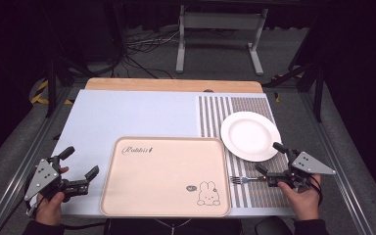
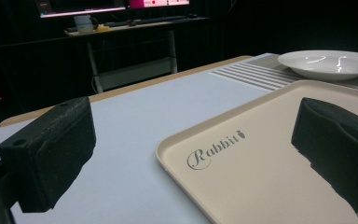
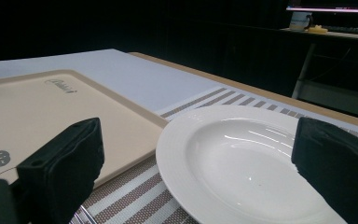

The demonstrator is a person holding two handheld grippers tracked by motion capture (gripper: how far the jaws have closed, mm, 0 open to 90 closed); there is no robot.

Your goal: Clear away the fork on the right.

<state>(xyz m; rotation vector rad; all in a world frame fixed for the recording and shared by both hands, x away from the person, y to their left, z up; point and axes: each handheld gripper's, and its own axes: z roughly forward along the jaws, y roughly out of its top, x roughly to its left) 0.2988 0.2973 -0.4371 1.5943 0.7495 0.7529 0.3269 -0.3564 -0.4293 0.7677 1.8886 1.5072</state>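
The counter [image 1: 127,112] carries a smooth pale-blue sheet, with bare wood at its far edge. At its near middle lies the tray [image 1: 165,177], a beige rounded rectangle with a raised rim and a printed rabbit. Right of the tray runs a woven brown-and-white striped placemat [image 1: 235,105], bearing a round glossy white plate [image 1: 250,135] and, nearer, a metal fork [image 1: 242,179]. Left of the tray, the left tongs [image 1: 81,177] gape wide and empty. Right of the tray, the right tongs [image 1: 269,157] also stand wide, over the placemat beside the fork.
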